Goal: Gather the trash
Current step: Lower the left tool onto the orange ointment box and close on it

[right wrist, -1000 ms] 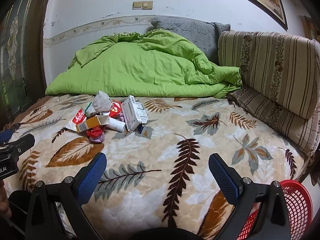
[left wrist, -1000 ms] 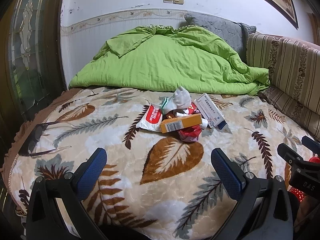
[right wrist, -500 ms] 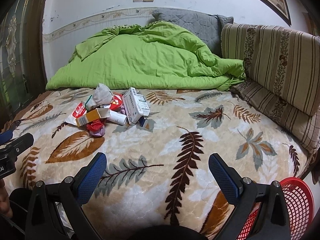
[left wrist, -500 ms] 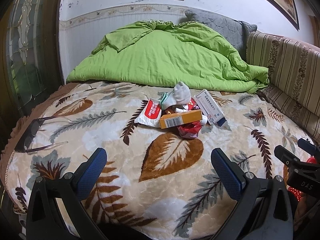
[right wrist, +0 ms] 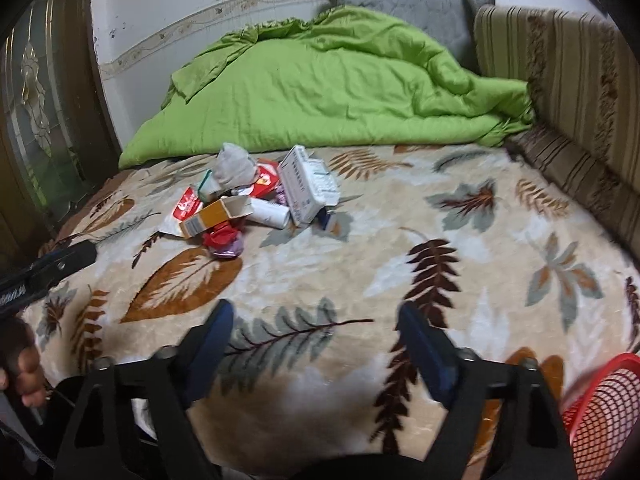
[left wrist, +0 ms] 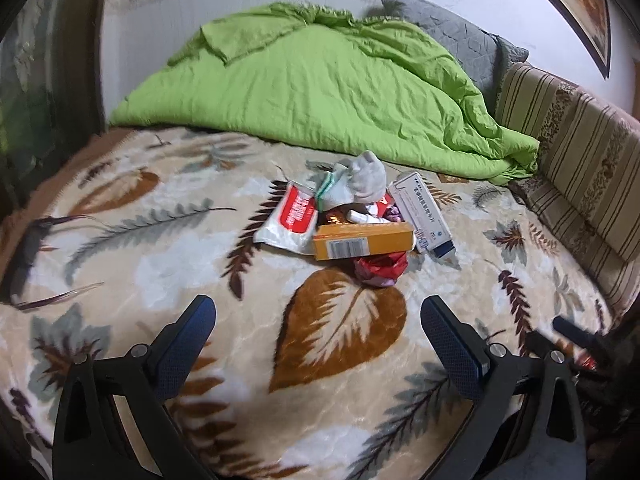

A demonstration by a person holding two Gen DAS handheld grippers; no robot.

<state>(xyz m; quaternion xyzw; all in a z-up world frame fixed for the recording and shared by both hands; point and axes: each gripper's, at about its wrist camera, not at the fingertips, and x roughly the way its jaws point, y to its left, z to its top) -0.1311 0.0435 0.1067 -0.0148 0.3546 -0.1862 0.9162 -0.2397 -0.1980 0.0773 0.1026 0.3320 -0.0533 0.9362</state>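
A heap of trash lies on the leaf-patterned bed blanket (left wrist: 160, 240): an orange carton (left wrist: 362, 242), a white and red pouch (left wrist: 294, 218), a white medicine box (left wrist: 420, 212), crumpled white tissue (left wrist: 366, 178) and a red wrapper (left wrist: 382, 266). The heap also shows in the right wrist view, with the orange carton (right wrist: 214, 216) and the white box (right wrist: 306, 188). My left gripper (left wrist: 318, 328) is open and empty, short of the heap. My right gripper (right wrist: 316, 332) is open and empty, to the right of and nearer than the heap. A red mesh basket (right wrist: 600, 408) stands at the bed's near right edge.
A green quilt (left wrist: 320, 92) is piled at the back of the bed. Striped cushions (right wrist: 560, 80) line the right side. A dark wooden door with glass (right wrist: 40, 120) is at the left. The left gripper shows in the right wrist view (right wrist: 52, 268).
Both grippers have moved forward and lower over the bed toward the trash heap. The right view has tilted. Both stay open and empty.
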